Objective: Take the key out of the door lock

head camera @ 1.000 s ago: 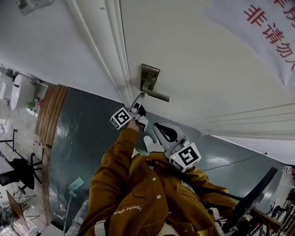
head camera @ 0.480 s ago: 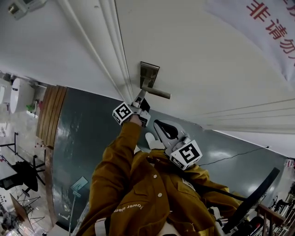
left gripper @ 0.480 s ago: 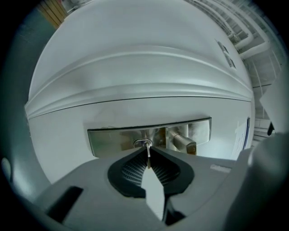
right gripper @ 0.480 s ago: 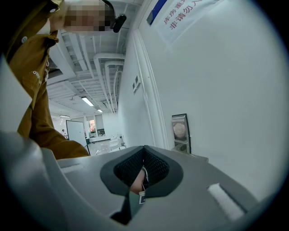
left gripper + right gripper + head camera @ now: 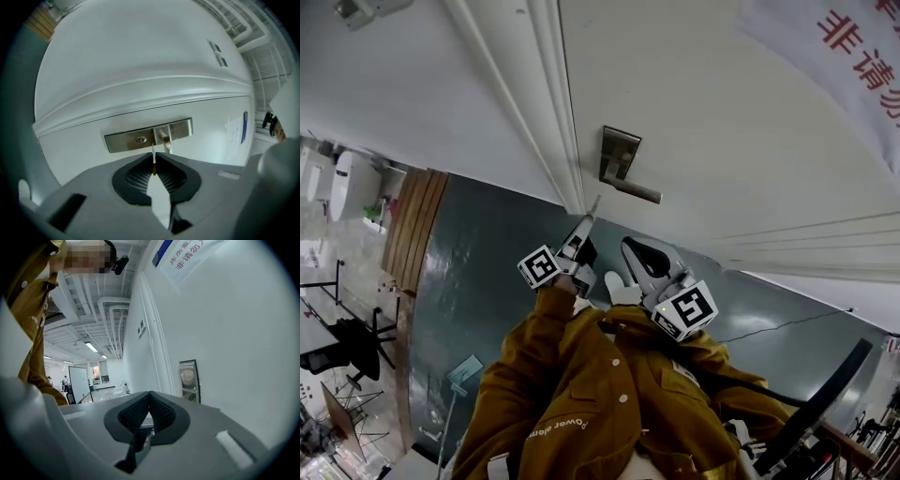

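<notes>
Left hand-held gripper (image 5: 153, 158) is pinched tight on the key (image 5: 153, 149), its blade edge-on between the pads. It's just clear of the lock plate (image 5: 123, 140) on the door (image 5: 140, 70), out of the keyhole (image 5: 140, 139)! Right hand-held gripper (image 5: 149, 397) is closed on nothing, farther back from that plate.

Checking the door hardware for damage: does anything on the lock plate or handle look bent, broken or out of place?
Nothing stands out. The lock plate sits flat on the door, its keyhole is empty and the handle looks intact. The key is pinched edge-on in the left gripper, clear of the plate.
</notes>
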A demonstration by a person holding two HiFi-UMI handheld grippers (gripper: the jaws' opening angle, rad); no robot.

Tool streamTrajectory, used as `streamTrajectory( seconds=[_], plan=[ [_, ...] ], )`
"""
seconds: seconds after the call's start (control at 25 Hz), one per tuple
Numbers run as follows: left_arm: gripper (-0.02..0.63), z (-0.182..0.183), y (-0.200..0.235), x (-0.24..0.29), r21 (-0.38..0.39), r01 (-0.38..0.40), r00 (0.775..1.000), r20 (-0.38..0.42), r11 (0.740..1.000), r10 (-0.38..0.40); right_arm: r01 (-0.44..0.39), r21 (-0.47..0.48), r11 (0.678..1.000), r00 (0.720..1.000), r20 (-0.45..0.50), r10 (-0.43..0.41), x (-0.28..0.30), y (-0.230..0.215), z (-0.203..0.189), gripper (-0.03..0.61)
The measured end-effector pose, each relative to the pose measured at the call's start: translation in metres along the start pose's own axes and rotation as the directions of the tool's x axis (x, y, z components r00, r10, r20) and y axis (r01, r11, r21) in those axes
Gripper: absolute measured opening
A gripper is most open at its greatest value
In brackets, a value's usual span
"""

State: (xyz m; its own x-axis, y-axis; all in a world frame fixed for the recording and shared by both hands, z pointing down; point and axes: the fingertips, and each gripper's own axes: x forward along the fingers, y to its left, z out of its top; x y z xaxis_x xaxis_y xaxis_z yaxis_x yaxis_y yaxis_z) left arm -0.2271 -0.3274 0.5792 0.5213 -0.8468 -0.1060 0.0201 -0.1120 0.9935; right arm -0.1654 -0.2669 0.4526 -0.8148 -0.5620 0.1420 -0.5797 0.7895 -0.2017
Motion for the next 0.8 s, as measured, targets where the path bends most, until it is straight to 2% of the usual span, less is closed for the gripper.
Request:
streamTrajectory(
  seconds=[0.08, 0.12, 0.2, 0.24, 0.28, 0.32, 0.36, 0.4, 0.44, 0.48, 0.52, 0.56, 0.6, 0.64, 0.72, 0.8],
  plan=[
    [0.021, 0.004, -0.006, -0.035, 0.113, -0.105, 0.994, -0.007, 0.988, 0.107, -0.004, -0.001, 1.0, 1.0, 0.004, 0.004, 0.004, -0.002, 0.001, 0.006],
    [0.021, 0.007, -0.013, -0.05, 0.208, -0.143, 0.989, -0.012, 0.968, 0.148, -0.008, -0.002, 1.0, 1.0, 0.006, 0.008, 0.006, -0.002, 0.002, 0.006],
    [0.021, 0.007, -0.053, -0.066, 0.406, -0.101, 0.992, -0.029, 0.908, 0.123, -0.018, 0.0, 1.0, 1.0, 0.015, 0.018, 0.01, -0.002, 0.005, 0.006],
    [0.021, 0.005, -0.075, -0.07, 0.508, -0.076, 0.993, -0.035, 0.858, 0.109, -0.025, -0.001, 1.0, 1.0, 0.019, 0.025, 0.012, -0.001, 0.007, 0.006],
    [0.021, 0.003, -0.094, -0.075, 0.618, -0.076, 0.992, -0.032, 0.783, 0.121, -0.034, -0.006, 0.999, 0.999, 0.021, 0.034, 0.014, 0.0, 0.008, 0.006],
    [0.021, 0.0, -0.109, -0.08, 0.724, -0.091, 0.989, -0.017, 0.683, 0.15, -0.043, -0.016, 0.999, 0.999, 0.017, 0.043, 0.015, 0.002, 0.009, 0.006],
    [0.021, -0.002, -0.121, -0.083, 0.813, -0.111, 0.984, 0.009, 0.572, 0.178, -0.052, -0.03, 0.998, 0.999, 0.01, 0.052, 0.017, 0.004, 0.01, 0.006],
    [0.021, -0.004, -0.132, -0.085, 0.876, -0.131, 0.979, 0.041, 0.464, 0.199, -0.058, -0.042, 0.997, 0.998, 0.001, 0.058, 0.019, 0.005, 0.009, 0.006],
    [0.021, -0.005, -0.141, -0.086, 0.915, -0.152, 0.975, 0.076, 0.373, 0.21, -0.063, -0.05, 0.997, 0.998, -0.006, 0.063, 0.021, 0.006, 0.008, 0.006],
    [0.021, -0.006, -0.147, -0.086, 0.938, -0.173, 0.971, 0.11, 0.302, 0.215, -0.07, -0.051, 0.996, 0.998, -0.012, 0.069, 0.023, 0.008, 0.007, 0.006],
    [0.021, -0.007, -0.153, -0.086, 0.95, -0.192, 0.966, 0.139, 0.246, 0.216, -0.079, -0.047, 0.996, 0.997, -0.015, 0.078, 0.025, 0.009, 0.006, 0.005],
    [0.021, -0.007, -0.157, -0.086, 0.957, -0.206, 0.963, 0.161, 0.202, 0.217, -0.09, -0.041, 0.995, 0.996, -0.015, 0.089, 0.027, 0.011, 0.006, 0.005],
    [0.021, -0.008, -0.159, -0.085, 0.962, -0.214, 0.96, 0.176, 0.168, 0.218, -0.101, -0.038, 0.994, 0.995, -0.014, 0.101, 0.029, 0.014, 0.006, 0.005],
    [0.021, -0.01, -0.161, -0.085, 0.965, -0.217, 0.958, 0.182, 0.146, 0.219, -0.113, -0.037, 0.993, 0.994, -0.011, 0.112, 0.031, 0.017, 0.006, 0.005],
    [0.021, -0.013, -0.161, -0.084, 0.969, -0.212, 0.958, 0.181, 0.129, 0.222, -0.132, -0.04, 0.99, 0.991, -0.008, 0.132, 0.035, 0.022, 0.007, 0.005],
    [0.021, -0.014, -0.161, -0.085, 0.969, -0.212, 0.958, 0.181, 0.126, 0.222, -0.148, -0.043, 0.988, 0.989, -0.007, 0.148, 0.038, 0.026, 0.008, 0.005]
  ],
)
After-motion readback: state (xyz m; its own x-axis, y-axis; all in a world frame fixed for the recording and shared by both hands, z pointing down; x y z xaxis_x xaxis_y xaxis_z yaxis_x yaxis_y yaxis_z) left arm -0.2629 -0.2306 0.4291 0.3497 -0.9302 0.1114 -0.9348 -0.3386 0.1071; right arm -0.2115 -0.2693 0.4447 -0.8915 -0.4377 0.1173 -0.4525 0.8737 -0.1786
